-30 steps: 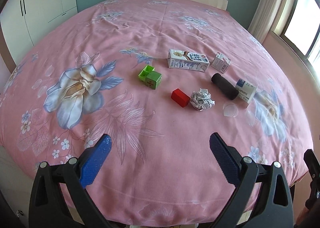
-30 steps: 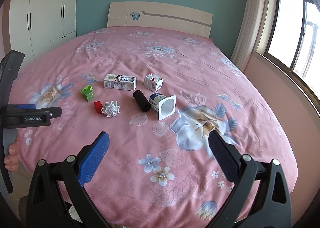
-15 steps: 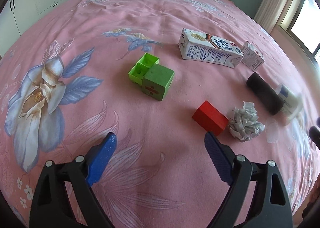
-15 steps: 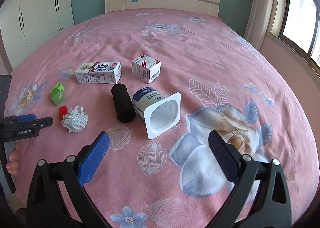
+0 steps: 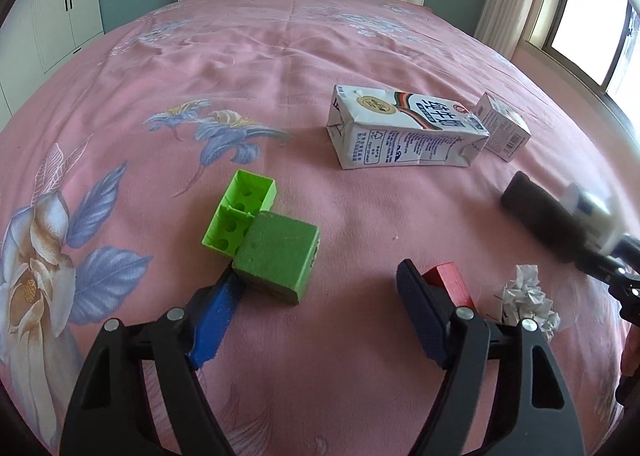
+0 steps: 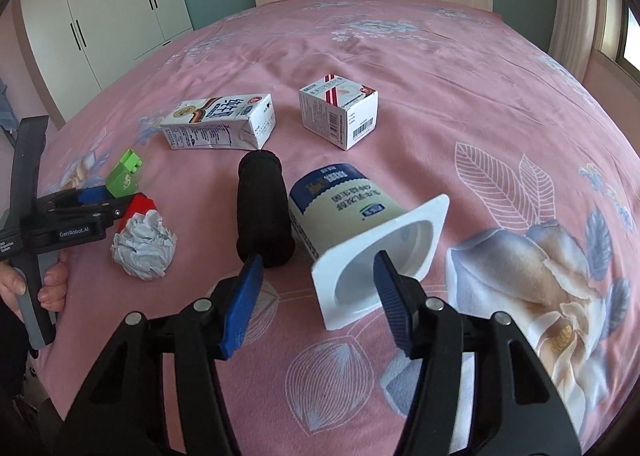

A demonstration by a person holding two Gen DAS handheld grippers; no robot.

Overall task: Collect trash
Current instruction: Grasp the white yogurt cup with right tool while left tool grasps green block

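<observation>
On the pink floral bed: trash spread out, both tools closing in.
Yogurt cup lies on its side, mouth toward right hand-held gripper, released wide, one finger at the rim, grasping nothing; best to pinch the rim squarely. Left hand-held gripper wide open, empty, between green block and red block; crumpled paper ball beside.

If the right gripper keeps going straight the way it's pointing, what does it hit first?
Most likely the yogurt cup, lying on its side with its open mouth facing the right gripper. The open fingers already straddle its rim. The black roll sits just left of that line.
</observation>
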